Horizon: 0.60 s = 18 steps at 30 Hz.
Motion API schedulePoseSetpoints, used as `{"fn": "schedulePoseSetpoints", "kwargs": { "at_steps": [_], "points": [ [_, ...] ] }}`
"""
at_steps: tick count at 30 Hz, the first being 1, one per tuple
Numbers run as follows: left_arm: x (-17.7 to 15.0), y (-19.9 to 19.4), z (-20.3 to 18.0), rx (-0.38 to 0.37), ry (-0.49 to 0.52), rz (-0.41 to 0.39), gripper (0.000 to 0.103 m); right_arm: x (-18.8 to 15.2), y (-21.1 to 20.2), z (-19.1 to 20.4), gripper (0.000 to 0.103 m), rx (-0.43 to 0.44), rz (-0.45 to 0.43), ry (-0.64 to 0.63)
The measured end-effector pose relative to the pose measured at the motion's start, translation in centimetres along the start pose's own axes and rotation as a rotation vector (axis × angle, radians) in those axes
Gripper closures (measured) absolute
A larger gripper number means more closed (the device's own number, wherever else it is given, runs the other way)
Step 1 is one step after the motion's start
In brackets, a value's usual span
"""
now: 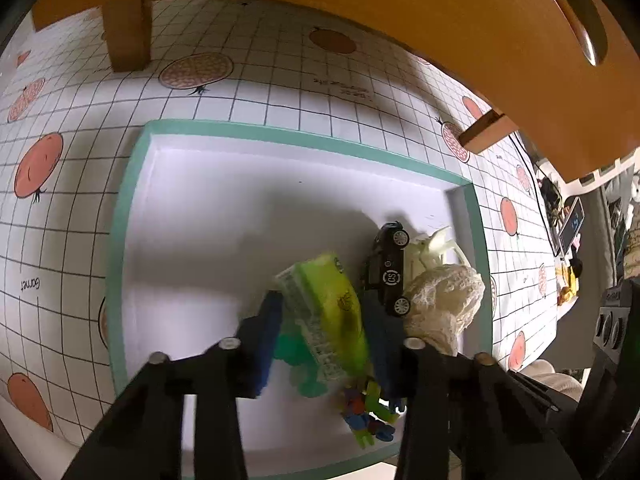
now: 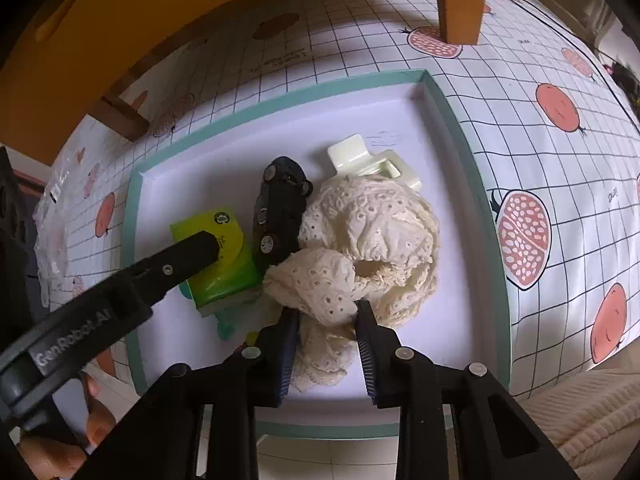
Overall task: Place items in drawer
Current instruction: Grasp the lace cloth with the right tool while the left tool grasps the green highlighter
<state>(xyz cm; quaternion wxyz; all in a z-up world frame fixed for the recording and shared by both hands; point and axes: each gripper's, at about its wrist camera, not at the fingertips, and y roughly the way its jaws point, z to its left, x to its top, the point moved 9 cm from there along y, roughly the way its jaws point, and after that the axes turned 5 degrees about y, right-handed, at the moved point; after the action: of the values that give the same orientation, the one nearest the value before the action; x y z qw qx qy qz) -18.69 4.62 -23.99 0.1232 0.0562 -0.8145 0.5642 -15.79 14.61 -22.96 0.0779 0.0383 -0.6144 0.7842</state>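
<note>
The drawer (image 1: pixel 280 132) (image 2: pixel 280 100) is a white tray with a teal rim. A green tissue pack (image 1: pixel 328 312) (image 2: pixel 228 276) lies tilted between the blue pads of my left gripper (image 1: pixel 320 304), which is shut on it. The pack overlaps a teal object (image 1: pixel 300 360). My right gripper (image 2: pixel 326 308) is shut on a fold of the cream lace cloth (image 2: pixel 372 232) (image 1: pixel 444 300), which rests on the drawer floor. A black toy car (image 2: pixel 280 204) (image 1: pixel 388 272) lies on its side between pack and cloth. A cream hair clip (image 2: pixel 360 158) (image 1: pixel 432 248) sits behind them.
Small colourful toy pieces (image 1: pixel 368 412) lie near the drawer's front edge. An orange wooden desk (image 1: pixel 400 20) and its leg (image 2: pixel 460 4) overhang the fruit-patterned grid cloth (image 2: pixel 560 160). A hand (image 2: pixel 96 412) holds the left gripper. The drawer's left half is bare.
</note>
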Motion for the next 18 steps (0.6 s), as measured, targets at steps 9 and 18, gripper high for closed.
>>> {"fn": "schedulePoseSetpoints", "kwargs": {
  "at_steps": [9,18],
  "points": [
    [-0.1,-0.7,0.4,0.0,-0.031,-0.036,0.077,0.3,-0.3,-0.5,0.08,0.039,-0.015,0.045],
    [0.1,-3.7,1.4,-0.005,-0.083,-0.119,0.081,0.8,-1.7,-1.2,0.086,0.098,-0.06,0.108]
  ]
}}
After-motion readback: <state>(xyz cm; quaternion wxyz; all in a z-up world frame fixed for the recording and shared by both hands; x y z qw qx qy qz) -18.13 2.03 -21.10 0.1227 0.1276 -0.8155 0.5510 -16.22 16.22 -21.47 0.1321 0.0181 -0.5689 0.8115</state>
